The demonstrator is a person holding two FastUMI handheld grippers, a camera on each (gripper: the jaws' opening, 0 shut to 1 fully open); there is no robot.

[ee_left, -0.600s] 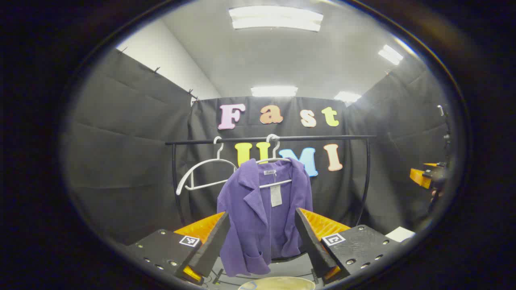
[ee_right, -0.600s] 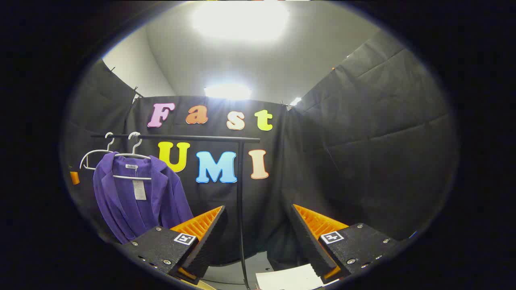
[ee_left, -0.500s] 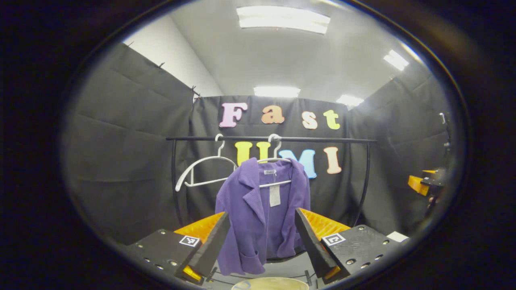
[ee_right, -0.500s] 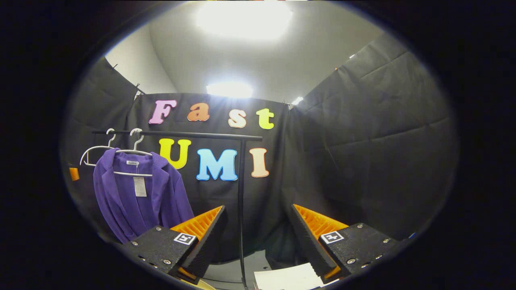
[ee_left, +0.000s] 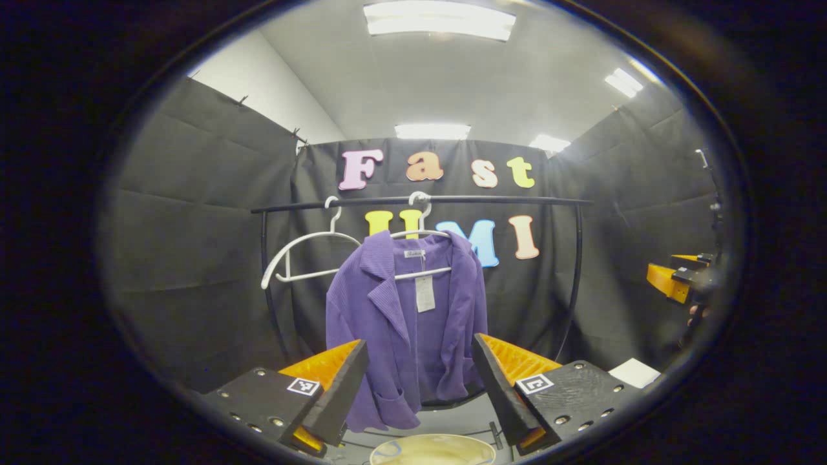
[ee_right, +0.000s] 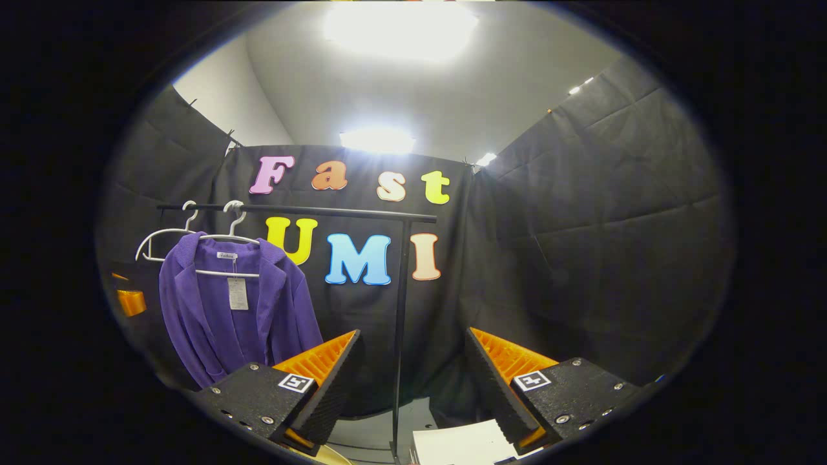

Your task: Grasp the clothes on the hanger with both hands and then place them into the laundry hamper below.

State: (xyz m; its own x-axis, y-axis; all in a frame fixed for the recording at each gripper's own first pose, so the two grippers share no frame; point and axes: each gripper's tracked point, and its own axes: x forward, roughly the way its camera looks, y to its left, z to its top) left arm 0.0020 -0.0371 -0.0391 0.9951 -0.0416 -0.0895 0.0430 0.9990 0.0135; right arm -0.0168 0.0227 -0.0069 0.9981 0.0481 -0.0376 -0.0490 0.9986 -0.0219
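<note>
A purple jacket (ee_left: 404,323) hangs on a white hanger (ee_left: 420,232) from a black rail (ee_left: 420,201). Straight ahead of it, my left gripper (ee_left: 418,381) stands open, short of the cloth and holding nothing. The rim of a pale round hamper (ee_left: 433,449) shows below, between its fingers. In the right gripper view the purple jacket (ee_right: 236,310) hangs far to the left, and my right gripper (ee_right: 410,374) is open and empty, facing the rail's right post (ee_right: 399,336). The right gripper (ee_left: 675,281) also appears at the right edge of the left gripper view.
An empty white hanger (ee_left: 310,258) hangs left of the jacket on the same rail. White paper (ee_right: 455,442) lies on the floor by the rail's right post. Black cloth walls close the booth on three sides.
Both views have shifted slightly: the jacket and rail sit a little higher and further left in the left gripper view, and a little further right in the right gripper view. Both grippers stay open.
</note>
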